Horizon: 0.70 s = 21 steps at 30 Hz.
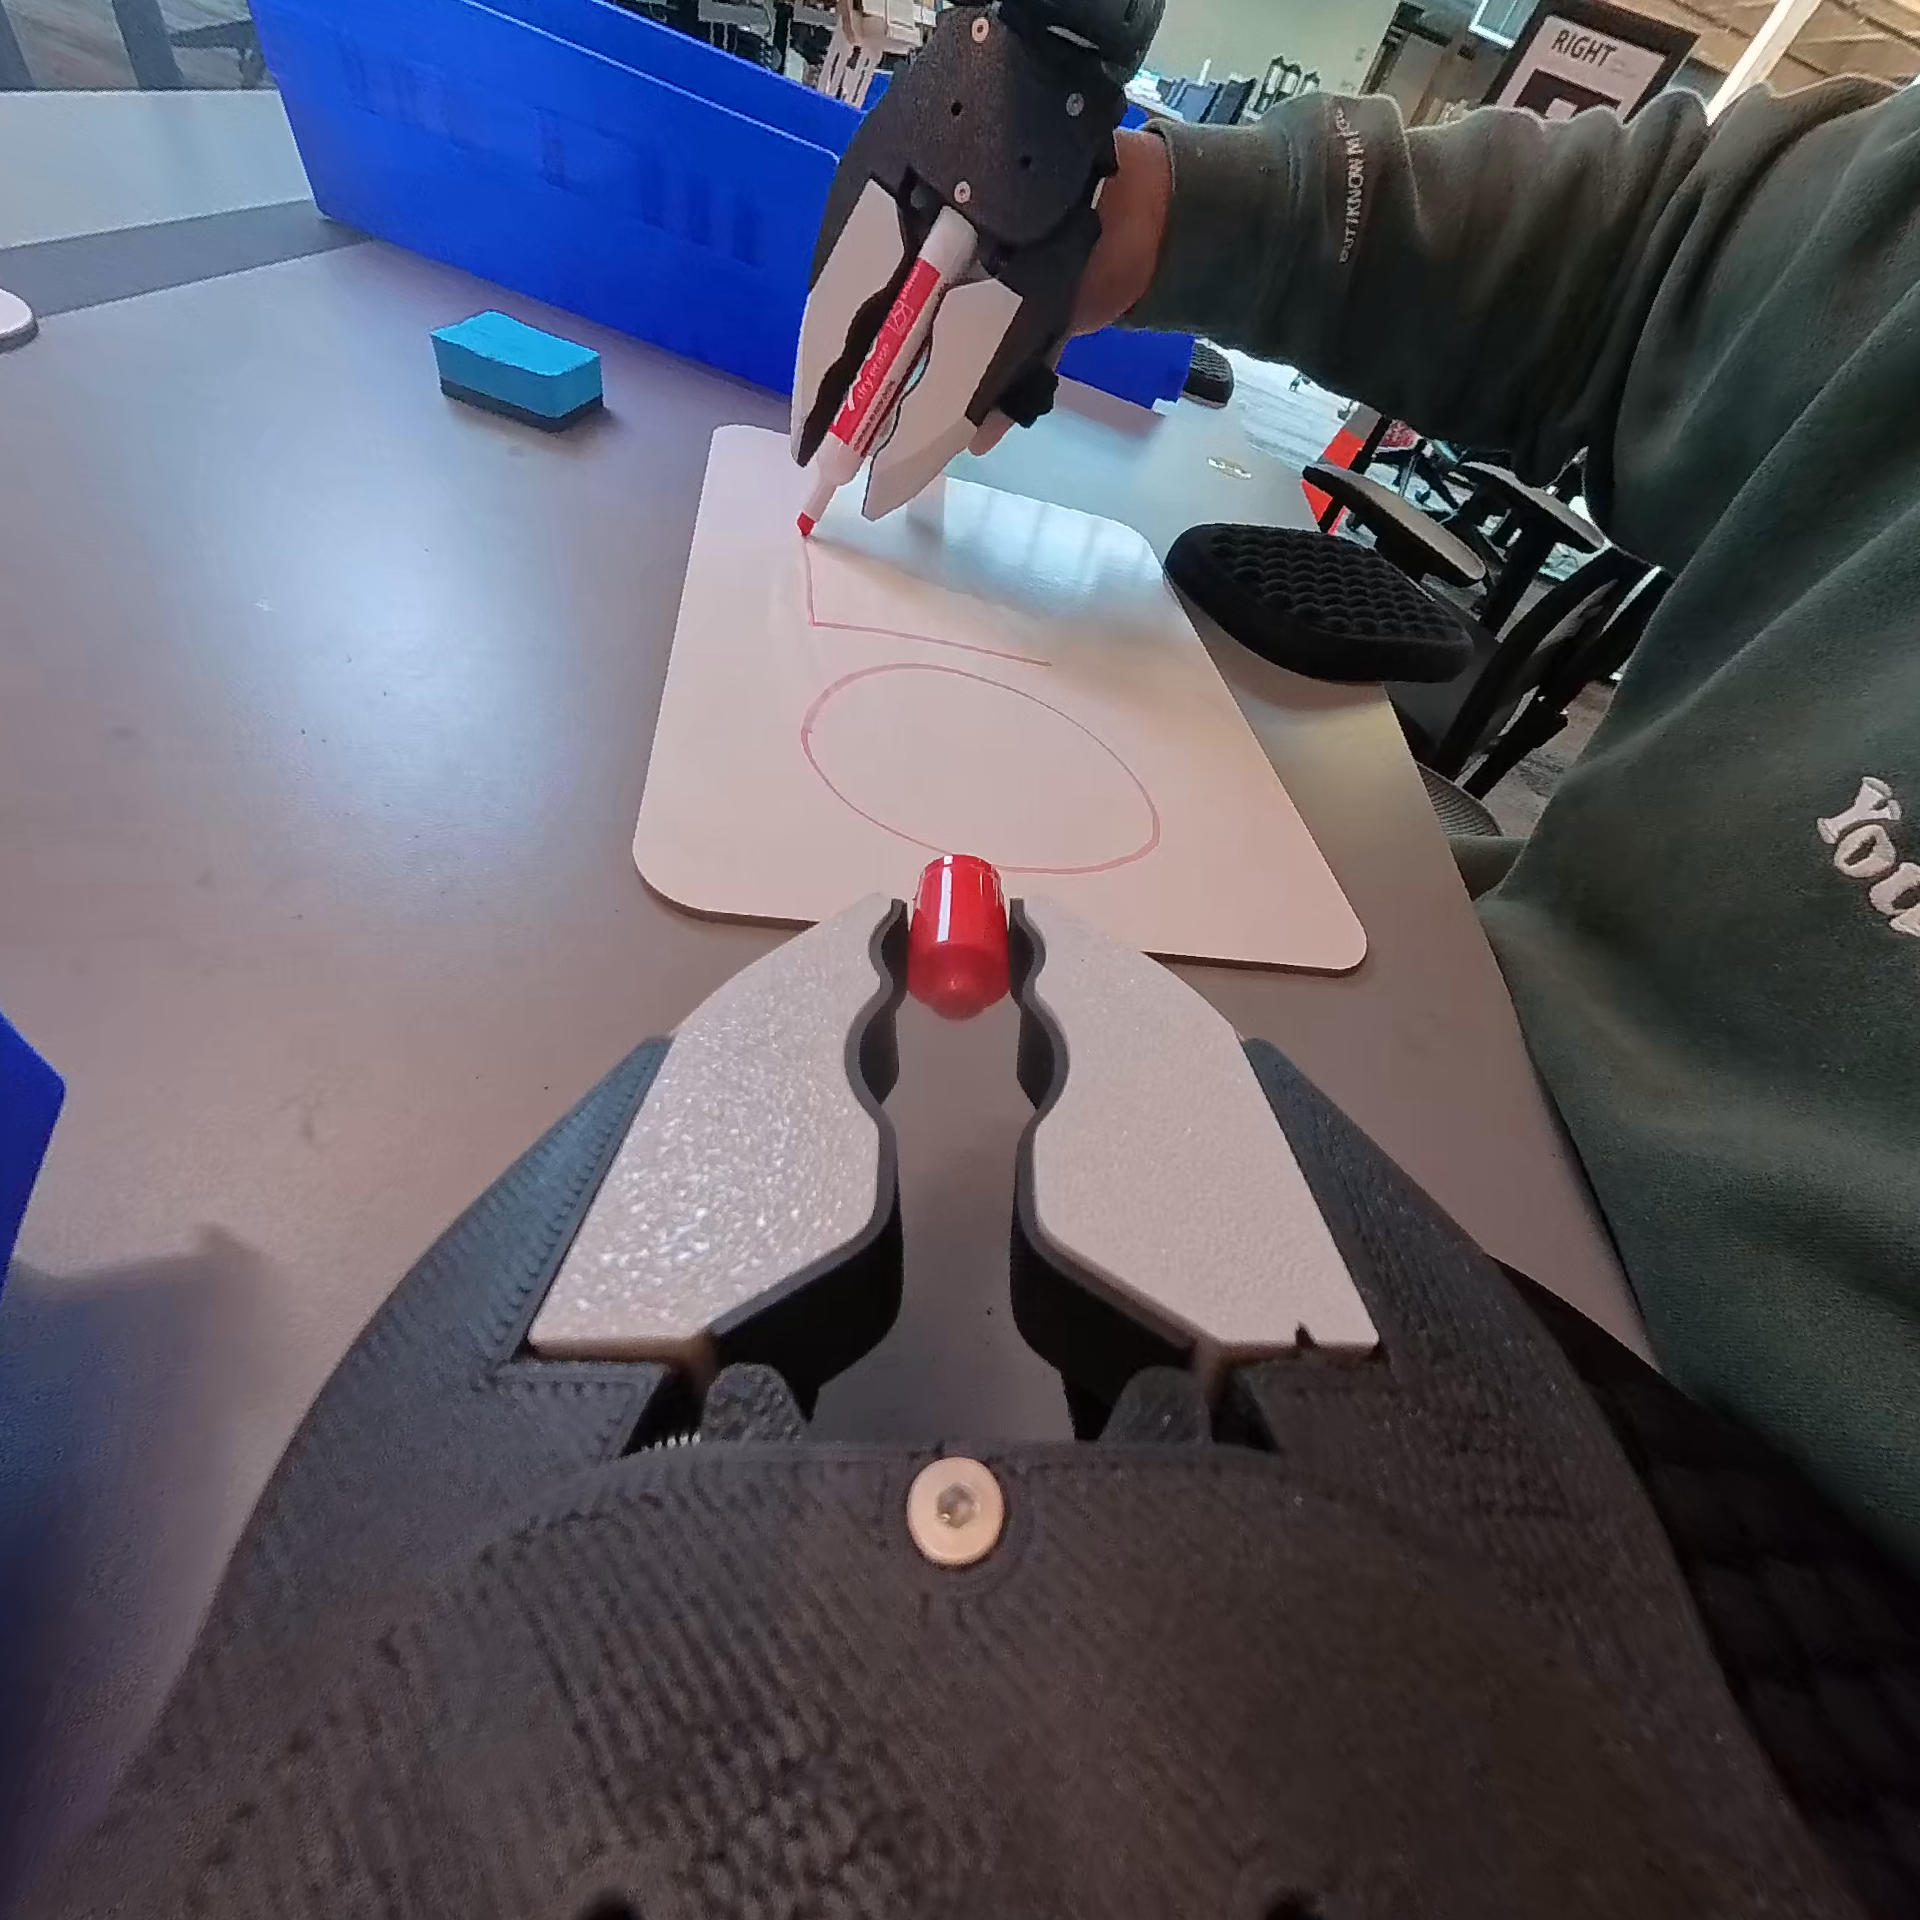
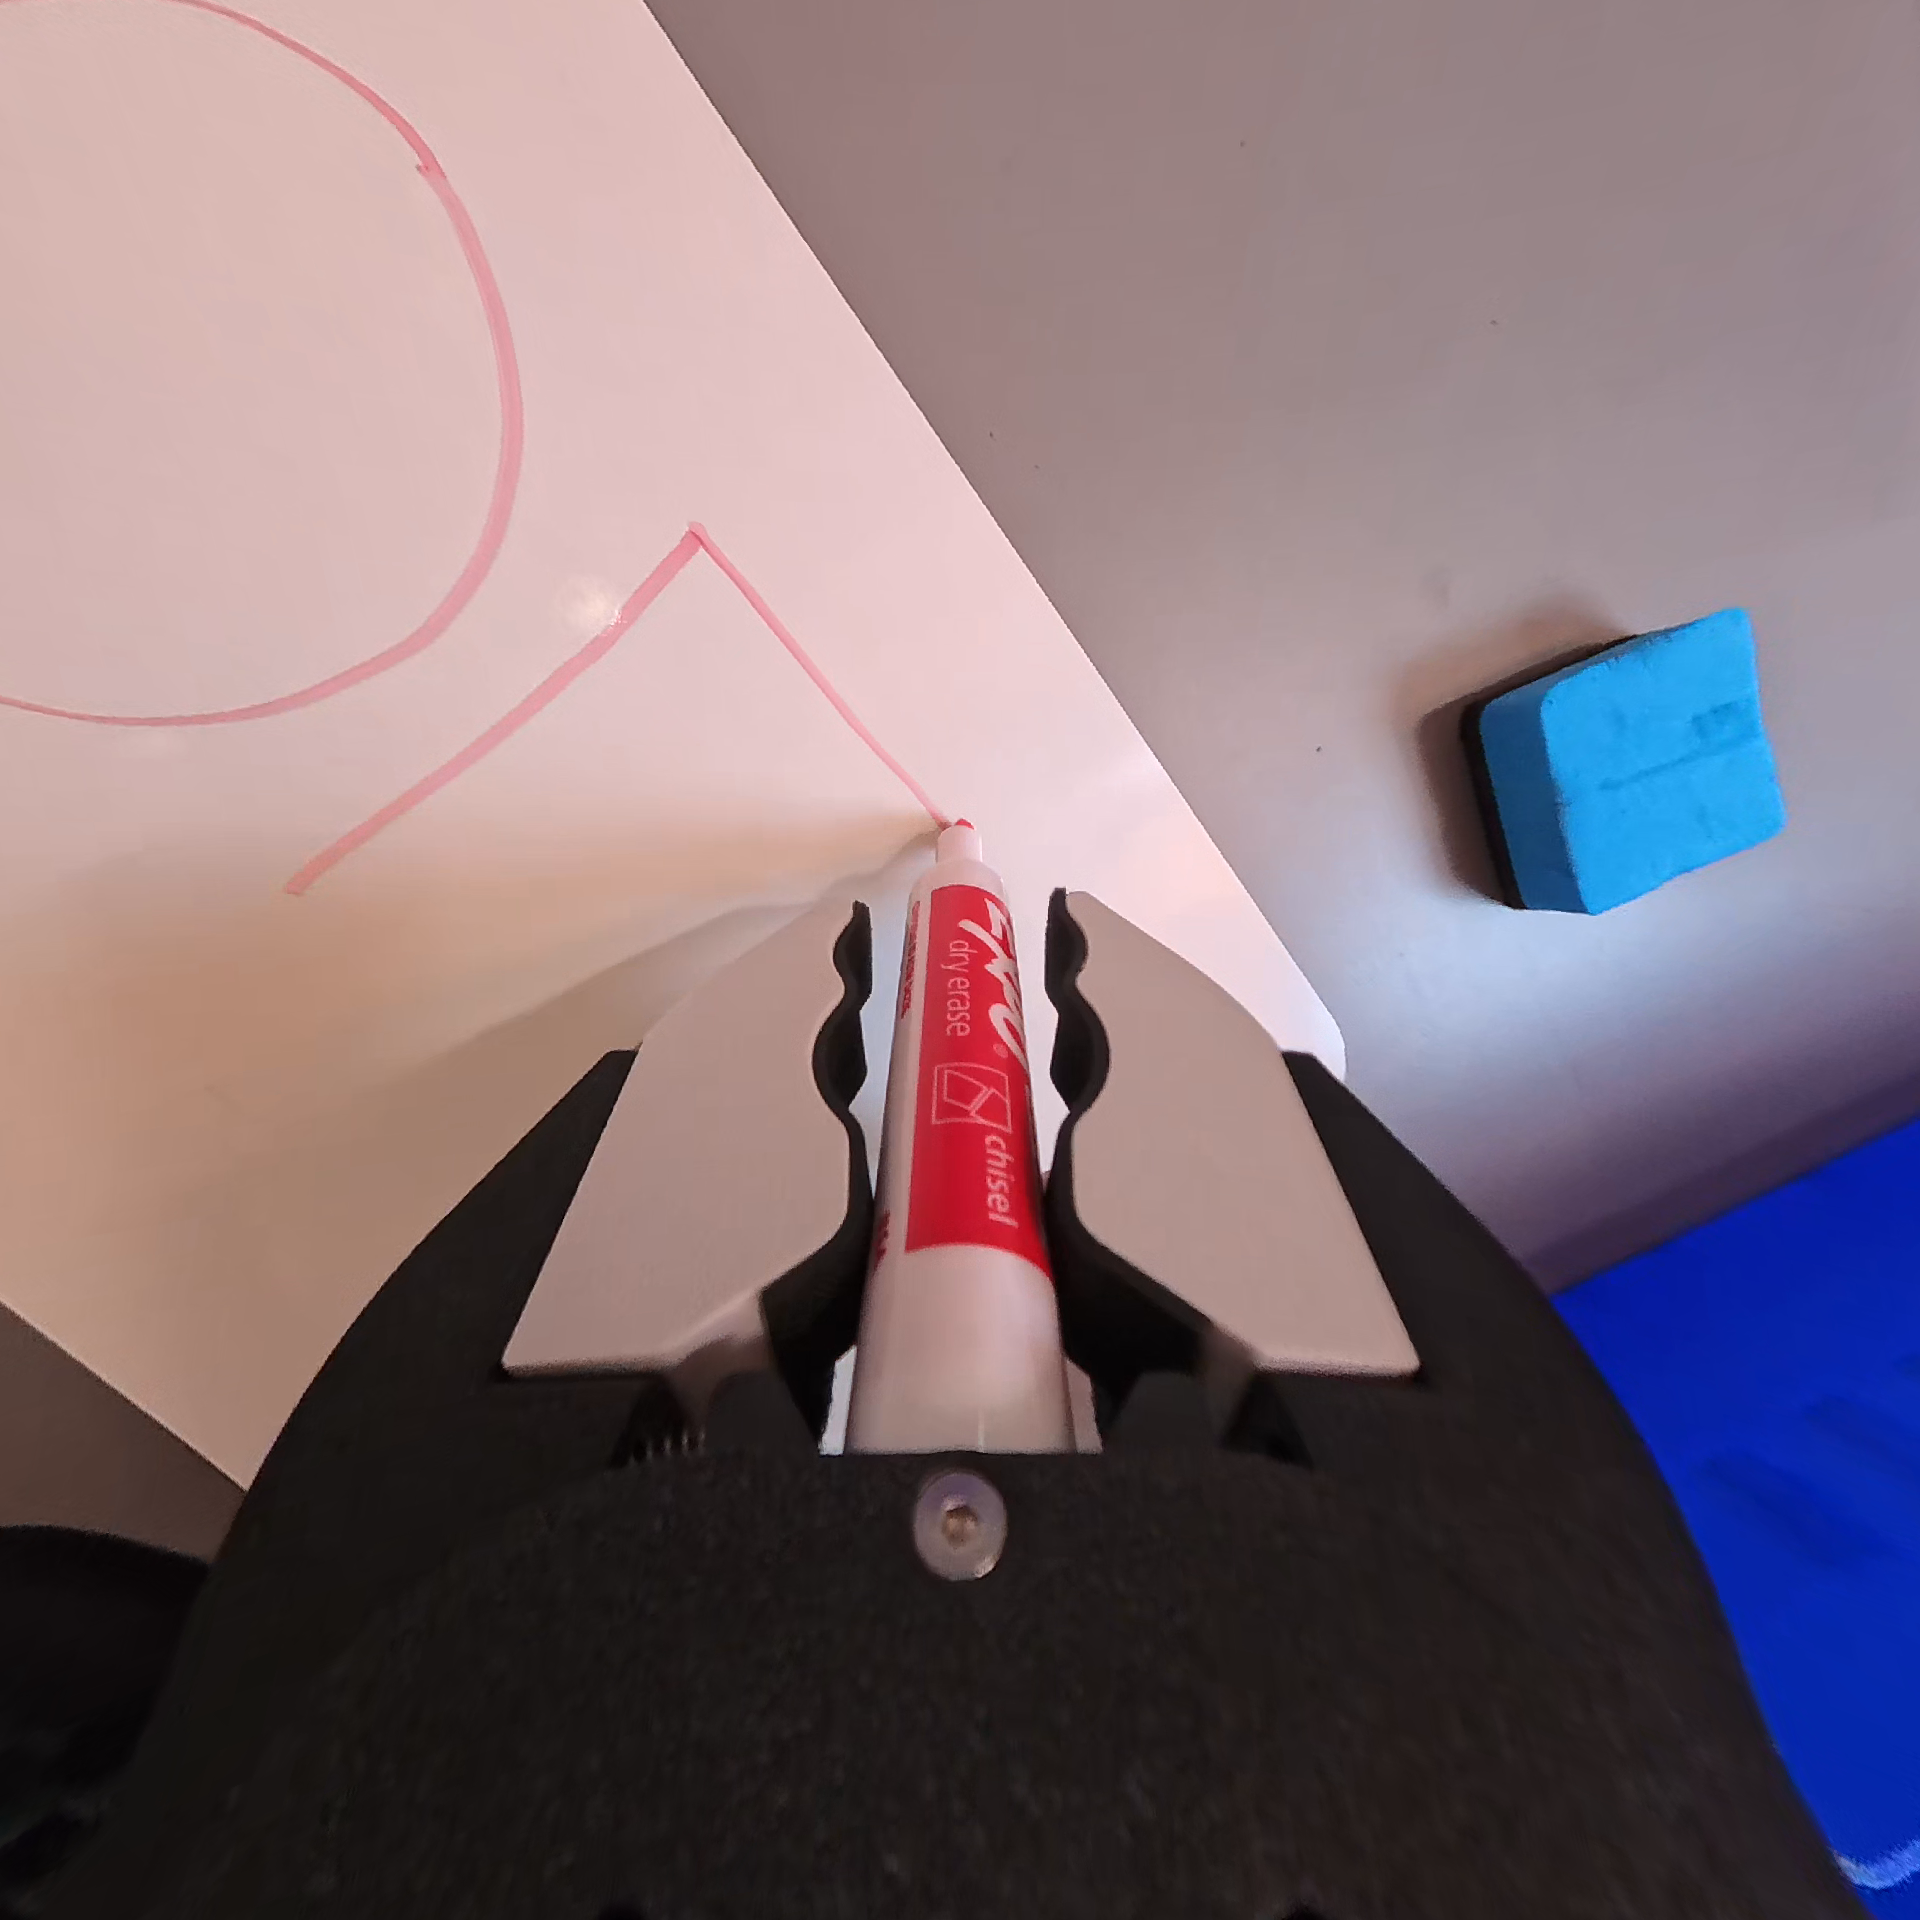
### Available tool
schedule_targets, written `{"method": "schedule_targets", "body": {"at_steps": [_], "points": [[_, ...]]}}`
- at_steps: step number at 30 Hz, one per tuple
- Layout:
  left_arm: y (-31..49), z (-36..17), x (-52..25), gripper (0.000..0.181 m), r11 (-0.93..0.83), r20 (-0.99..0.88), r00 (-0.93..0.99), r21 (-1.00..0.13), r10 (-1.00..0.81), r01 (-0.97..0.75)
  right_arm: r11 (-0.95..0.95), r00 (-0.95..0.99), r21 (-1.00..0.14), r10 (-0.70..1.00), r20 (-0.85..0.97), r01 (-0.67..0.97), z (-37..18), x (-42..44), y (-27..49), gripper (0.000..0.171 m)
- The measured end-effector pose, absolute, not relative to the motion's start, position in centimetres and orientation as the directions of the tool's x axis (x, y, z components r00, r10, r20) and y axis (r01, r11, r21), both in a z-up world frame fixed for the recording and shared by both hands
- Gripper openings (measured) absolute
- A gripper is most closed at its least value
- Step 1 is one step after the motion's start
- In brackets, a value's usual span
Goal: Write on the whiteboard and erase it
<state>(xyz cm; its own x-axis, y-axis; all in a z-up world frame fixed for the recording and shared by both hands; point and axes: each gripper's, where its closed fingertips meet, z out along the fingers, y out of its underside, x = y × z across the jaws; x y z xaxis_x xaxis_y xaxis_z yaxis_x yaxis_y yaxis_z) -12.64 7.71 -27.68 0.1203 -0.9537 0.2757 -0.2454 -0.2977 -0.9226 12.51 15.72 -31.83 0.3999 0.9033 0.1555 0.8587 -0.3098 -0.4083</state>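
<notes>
Right gripper clamped marker, tip touching whiteboard; left gripper pinched cap; eraser lay right of marker.

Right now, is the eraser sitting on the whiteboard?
No. In the right wrist view the blue eraser lies on the grey table, clear of the whiteboard edge.

Our right gripper points steeply downward, its jaws clamped on a red marker, our sleeved forearm reaching in behind it. Our left gripper lies low and level, fingertips pinching a red cap.
</notes>
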Motion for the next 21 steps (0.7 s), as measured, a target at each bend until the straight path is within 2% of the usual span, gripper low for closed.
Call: {"method": "schedule_targets", "body": {"at_steps": [21], "points": [[7.6, -27.7, -12.6, 0.018, -0.293, 0.271, 0.12, -0.922, -0.955, -0.252, -0.327, 0.407, -0.391, 0.902, 0.143, 0.86, -31.9, 13.8, 12.0, 0.033]]}}
